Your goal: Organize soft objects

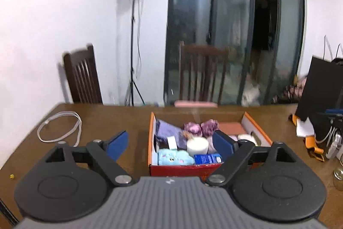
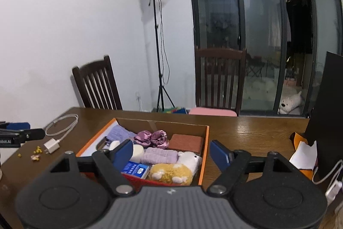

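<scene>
I see my left gripper wide and holding nothing, and my right gripper is the same. Both hang above the box at lower centre of the frame, on the surface. Inside lie a yellow plush, a purple towel and scrunchies.

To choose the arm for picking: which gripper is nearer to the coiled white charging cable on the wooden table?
Left. The left gripper hovers beside the coiled white cable; the right gripper is over the cardboard box, farther away.
</scene>
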`<state>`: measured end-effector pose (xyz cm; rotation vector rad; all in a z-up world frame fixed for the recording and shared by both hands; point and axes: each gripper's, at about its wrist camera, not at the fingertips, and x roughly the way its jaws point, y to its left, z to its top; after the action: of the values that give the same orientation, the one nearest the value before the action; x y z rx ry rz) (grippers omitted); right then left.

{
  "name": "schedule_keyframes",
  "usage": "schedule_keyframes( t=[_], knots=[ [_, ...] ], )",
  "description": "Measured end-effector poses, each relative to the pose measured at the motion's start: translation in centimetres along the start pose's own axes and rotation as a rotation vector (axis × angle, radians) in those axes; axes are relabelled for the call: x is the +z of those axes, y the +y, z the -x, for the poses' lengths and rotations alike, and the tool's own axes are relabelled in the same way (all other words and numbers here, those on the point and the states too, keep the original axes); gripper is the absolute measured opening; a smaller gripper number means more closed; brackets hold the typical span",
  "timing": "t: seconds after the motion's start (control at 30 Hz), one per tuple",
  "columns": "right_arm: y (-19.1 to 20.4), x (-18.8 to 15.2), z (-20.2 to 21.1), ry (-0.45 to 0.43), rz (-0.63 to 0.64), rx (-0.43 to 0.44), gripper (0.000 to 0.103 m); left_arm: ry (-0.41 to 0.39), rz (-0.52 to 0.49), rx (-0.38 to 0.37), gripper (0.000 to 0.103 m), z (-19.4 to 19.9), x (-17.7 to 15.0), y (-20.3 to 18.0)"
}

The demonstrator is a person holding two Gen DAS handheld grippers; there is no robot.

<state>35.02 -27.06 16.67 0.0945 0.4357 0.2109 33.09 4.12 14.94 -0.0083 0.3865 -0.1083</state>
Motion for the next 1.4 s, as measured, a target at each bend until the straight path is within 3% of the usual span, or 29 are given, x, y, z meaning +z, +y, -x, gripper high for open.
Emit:
schedule_keyframes(
  t=[0.27, 0.37, 0.6, 0.7, 0.8, 0.97, 1.07, 1.4],
  knots=[
    [3.1, -7.3, 7.6, -0.134, 0.088, 0.004, 0.082, -0.128, -0.010, 0.013, 0.095, 8.0, -6.0, -2.1],
    [4.1, -10.5, 10.7, -0.173, 0.086, 0.013, 0.088, -0.156, -0.020, 0.032, 0.099, 10.9, -8.9, -2.6],
    [6.8, -16.9, 17.1, -0.187, 0.074, 0.031, 0.092, -0.148, -0.052, 0.036, 0.103, 17.3, -16.2, -3.5],
    [7.6, -19.9, 19.3, -0.152, 0.035, 0.055, 0.092, -0.113, -0.054, 0.052, 0.103, 20.0, -18.6, -3.2],
    [8.4, -22.3, 21.0, -0.122, 0.065, 0.063, 0.093, -0.129, -0.081, 0.056, 0.103, 22.7, -20.6, -2.9],
    [9.4, -25.0, 23.2, -0.105, 0.070, 0.031, 0.093, -0.149, -0.066, 0.034, 0.103, 25.3, -21.9, -2.8],
    [10.2, -25.9, 24.0, -0.117, 0.059, 0.021, 0.093, -0.168, -0.112, 0.042, 0.103, 26.2, -21.9, -3.4],
    [10.3, -25.3, 24.3, -0.147, 0.044, -0.010, 0.093, -0.172, -0.105, 0.032, 0.103, 26.2, -21.5, -4.1]
  ],
)
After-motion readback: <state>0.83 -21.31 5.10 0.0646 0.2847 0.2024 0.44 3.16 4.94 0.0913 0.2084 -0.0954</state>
